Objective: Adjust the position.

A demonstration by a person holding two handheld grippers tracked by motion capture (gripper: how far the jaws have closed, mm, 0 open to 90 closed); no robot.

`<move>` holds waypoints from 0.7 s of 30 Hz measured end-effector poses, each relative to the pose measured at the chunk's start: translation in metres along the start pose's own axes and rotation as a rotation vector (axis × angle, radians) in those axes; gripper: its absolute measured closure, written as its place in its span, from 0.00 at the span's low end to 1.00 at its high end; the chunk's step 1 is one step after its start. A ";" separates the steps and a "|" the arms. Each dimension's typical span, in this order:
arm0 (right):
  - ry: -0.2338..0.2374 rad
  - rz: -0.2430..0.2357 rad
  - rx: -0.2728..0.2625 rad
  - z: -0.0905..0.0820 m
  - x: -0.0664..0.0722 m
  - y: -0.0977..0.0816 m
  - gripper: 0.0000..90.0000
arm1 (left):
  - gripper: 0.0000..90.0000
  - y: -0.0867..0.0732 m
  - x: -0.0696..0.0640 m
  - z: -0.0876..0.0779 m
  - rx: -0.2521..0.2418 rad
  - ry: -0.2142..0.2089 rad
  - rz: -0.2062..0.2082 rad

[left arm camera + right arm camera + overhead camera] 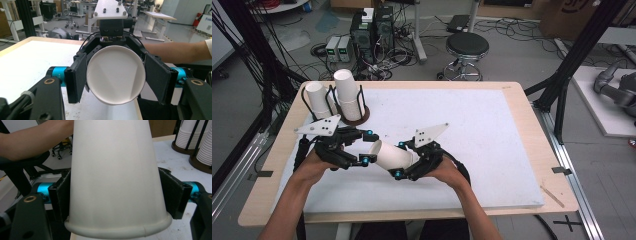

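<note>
1. I hold a white paper cup (392, 156) on its side above the white tabletop (492, 150), between my two hand-held grippers, in front of me and a little left of the middle
2. My left hand-held gripper (364, 147) is clamped on the narrow bottom end of the cup; in the left gripper view the round base (115, 75) faces the camera with a black pad (77, 77) pressed on each side
3. My right hand-held gripper (401, 160) has its jaws around the wide end; in the right gripper view the pads (61, 195) sit against the cup wall just above the rolled rim (117, 228), so I judge it grips the cup too
4. So both ends are taken, and the cup is off the surface
5. At the far left of the tabletop stand two wire cup holders (354, 112), each with a stack of paper cups (346, 85) in it; the stacks show again at the top right of the right gripper view
6. What is left, as I judge it: if this is more than one cup nested, they are not yet pulled apart; I cannot tell from here whether a second cup sits inside
7. After that, the cup still has to be set down or put back, since nothing loose stands on the tabletop yet
</note>
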State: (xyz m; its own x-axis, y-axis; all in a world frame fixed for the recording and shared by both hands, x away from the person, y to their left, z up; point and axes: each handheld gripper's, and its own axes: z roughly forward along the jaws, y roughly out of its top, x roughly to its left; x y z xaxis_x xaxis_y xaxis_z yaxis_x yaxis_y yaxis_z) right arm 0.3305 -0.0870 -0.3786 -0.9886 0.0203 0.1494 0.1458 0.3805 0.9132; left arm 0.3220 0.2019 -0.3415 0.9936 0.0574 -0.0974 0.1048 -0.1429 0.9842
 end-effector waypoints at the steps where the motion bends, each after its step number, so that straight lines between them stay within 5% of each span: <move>1: -0.002 -0.021 -0.002 0.000 0.001 0.000 0.29 | 0.41 0.000 0.000 0.000 0.000 -0.002 0.000; 19: -0.002 -0.034 -0.002 -0.001 0.002 0.001 0.31 | 0.40 -0.002 0.000 0.000 -0.005 -0.013 -0.002; 21: 0.000 -0.039 -0.004 -0.001 0.002 0.001 0.31 | 0.31 -0.003 0.001 0.001 -0.002 0.009 -0.018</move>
State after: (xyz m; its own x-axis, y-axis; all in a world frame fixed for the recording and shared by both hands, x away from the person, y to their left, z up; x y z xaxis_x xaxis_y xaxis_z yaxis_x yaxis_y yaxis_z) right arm 0.3285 -0.0877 -0.3771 -0.9935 0.0058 0.1138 0.1076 0.3772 0.9199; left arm 0.3223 0.2013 -0.3446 0.9911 0.0689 -0.1141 0.1228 -0.1396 0.9826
